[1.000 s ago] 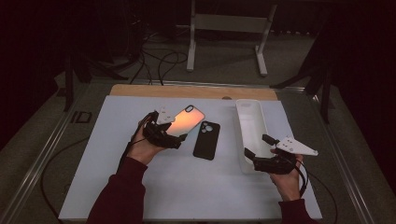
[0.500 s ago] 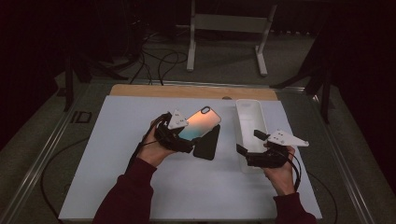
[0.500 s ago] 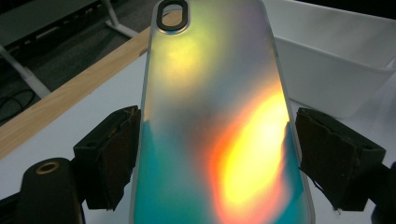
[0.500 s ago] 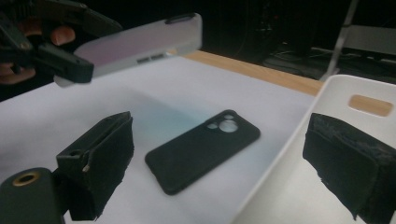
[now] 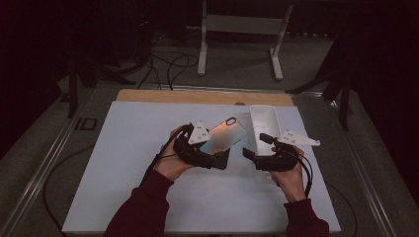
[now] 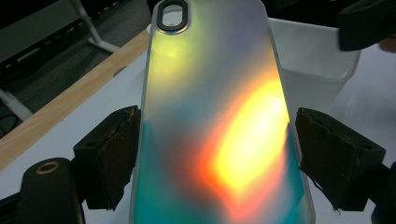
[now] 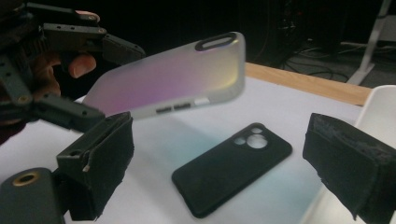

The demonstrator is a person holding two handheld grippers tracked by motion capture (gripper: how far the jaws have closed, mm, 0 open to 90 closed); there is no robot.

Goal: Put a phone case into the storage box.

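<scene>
One frosted iridescent case (image 6: 219,121) (rounded corners), matte.

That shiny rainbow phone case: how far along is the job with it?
Done: the iridescent case is off the table, clamped across its sides by the left gripper. In hand: it hangs tilted above the black case, near the white bin. Left: it has not reached the bin, the black case lies untouched, and the right gripper is open, holding nothing.
</scene>
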